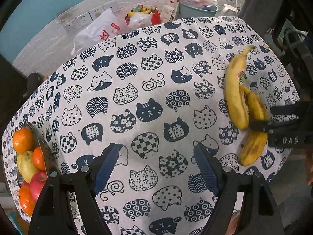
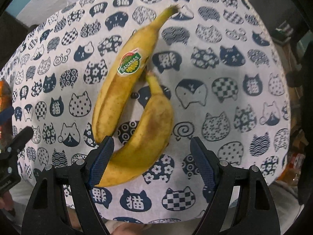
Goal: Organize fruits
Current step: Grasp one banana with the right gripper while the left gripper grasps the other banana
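Two yellow bananas lie on the cat-print tablecloth [image 2: 225, 90]. The longer banana [image 2: 125, 78] carries a green sticker; the shorter, curved banana [image 2: 148, 133] lies beside it. My right gripper [image 2: 151, 160] is open just over the near end of the curved banana, its left finger [image 2: 101, 162] at the fruit's side. My left gripper [image 1: 156, 168] is open and empty above bare cloth [image 1: 152, 90]. The left wrist view shows both bananas [image 1: 236, 98] at the right, with the right gripper [image 1: 273, 121] over them. A glass dish [image 1: 44, 146] at the left table edge holds oranges [image 1: 22, 140], a red apple [image 1: 37, 184] and a pale yellow-green fruit [image 1: 28, 164].
Plastic bags [image 1: 99, 29], snack packets [image 1: 140, 15] and a pale blue tub [image 1: 197, 9] stand beyond the table's far edge by a wall with sockets. Dark equipment [image 1: 289, 45] stands to the right of the table. The left gripper's body [image 2: 11, 150] shows at the right wrist view's left edge.
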Demonstrator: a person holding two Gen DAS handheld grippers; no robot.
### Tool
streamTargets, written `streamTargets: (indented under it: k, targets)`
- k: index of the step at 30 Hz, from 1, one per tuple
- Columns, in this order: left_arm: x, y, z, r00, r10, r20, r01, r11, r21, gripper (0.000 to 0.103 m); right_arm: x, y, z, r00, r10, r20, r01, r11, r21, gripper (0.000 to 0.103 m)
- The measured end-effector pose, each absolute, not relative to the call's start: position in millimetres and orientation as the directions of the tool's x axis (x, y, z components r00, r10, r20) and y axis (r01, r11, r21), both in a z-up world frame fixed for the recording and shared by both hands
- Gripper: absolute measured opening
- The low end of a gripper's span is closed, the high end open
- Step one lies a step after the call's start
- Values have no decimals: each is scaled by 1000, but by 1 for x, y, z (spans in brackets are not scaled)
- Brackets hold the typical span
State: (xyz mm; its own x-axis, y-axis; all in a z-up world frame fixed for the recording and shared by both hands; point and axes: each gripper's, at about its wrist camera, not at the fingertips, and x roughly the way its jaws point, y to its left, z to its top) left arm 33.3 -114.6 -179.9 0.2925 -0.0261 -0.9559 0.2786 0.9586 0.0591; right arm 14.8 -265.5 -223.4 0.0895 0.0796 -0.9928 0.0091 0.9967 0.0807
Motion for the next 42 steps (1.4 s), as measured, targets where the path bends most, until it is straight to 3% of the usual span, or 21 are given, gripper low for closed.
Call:
streamTargets:
  k: [3, 7, 13, 19, 26, 28, 33, 42]
  targets:
    - [38, -119, -181, 287, -29, -958, 274, 960, 53, 81, 12, -260, -230, 86, 83, -993, -6, 997, 83, 78]
    - [43, -128, -182, 284, -28, -958, 281, 958, 55, 81, 12, -260, -231, 89, 138, -986, -23, 990, 136, 60]
    - [49, -143, -183, 280, -33, -960, 298, 953, 54, 81, 14, -281, -226, 104, 146, -984, 4, 989, 148, 42]
    - [58, -157, -186, 262, -52, -964, 295, 955, 29, 81, 18, -296, -213, 169, 17, -985, -53, 999, 8, 32]
    - [75, -179, -189, 236, -95, -967, 284, 958, -25, 82, 27, -303, -210, 206, -27, -978, -63, 997, -41, 35]
    - [79, -186, -190, 233, -111, -966, 283, 958, -41, 82, 29, -306, -211, 208, 12, -978, -39, 999, 4, 42]
    - [93, -204, -197, 215, -164, -963, 275, 956, -101, 87, 41, -338, -206, 201, 109, -974, 49, 991, 121, 42]
    - [108, -228, -217, 174, -196, -965, 249, 957, -150, 90, 30, -354, -219, 183, 116, -976, 91, 987, 134, 52]
